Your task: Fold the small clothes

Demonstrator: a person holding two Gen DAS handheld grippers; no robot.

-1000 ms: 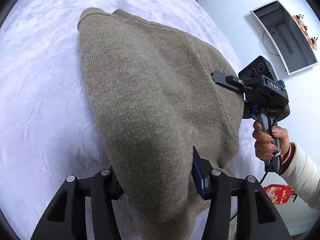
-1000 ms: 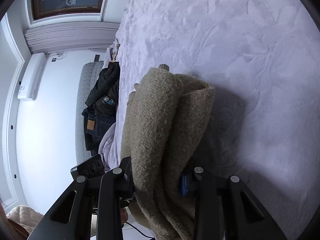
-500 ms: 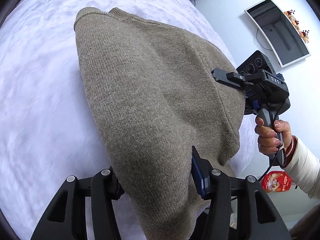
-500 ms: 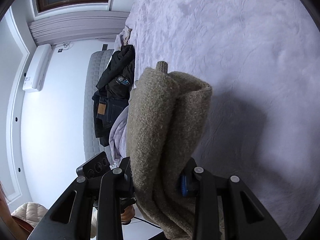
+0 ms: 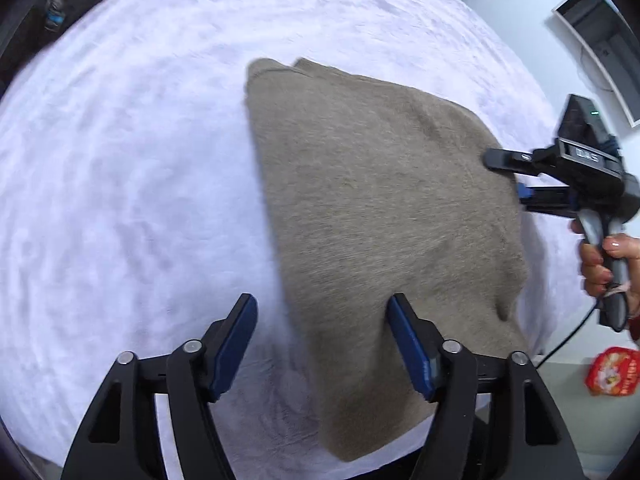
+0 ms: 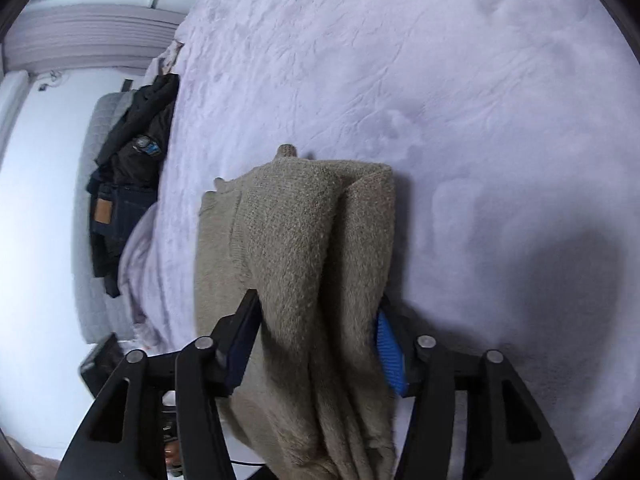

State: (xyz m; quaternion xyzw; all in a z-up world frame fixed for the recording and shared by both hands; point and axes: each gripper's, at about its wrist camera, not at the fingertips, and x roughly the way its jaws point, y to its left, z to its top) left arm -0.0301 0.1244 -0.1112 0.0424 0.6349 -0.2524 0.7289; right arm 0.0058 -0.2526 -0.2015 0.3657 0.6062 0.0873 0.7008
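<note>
Dark clothes pile (image 6: 128, 184) with a tan jeans patch, writing unreadable, at the bed's left edge. Pale plush blanket (image 5: 120, 180) bare and wide leftward. Left gripper (image 5: 320, 336) spread wide, gripping nothing, straddling the sweater's near edge. Beige knit sweater (image 5: 380, 208) flat on the blanket. Right gripper (image 6: 316, 344) clamped on bunched sweater folds. "DAS"-like lettering on its body, blurred. Red packet (image 5: 612, 372) on the floor far right.

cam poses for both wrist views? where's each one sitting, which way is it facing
Left wrist: above the left tool, facing across the bed; shows its open fingers, the sweater, the right tool and hand.
Right wrist: above the right tool, facing along the bed toward dark clothes; fingers straddle the sweater.
Shared: sweater, bed.
</note>
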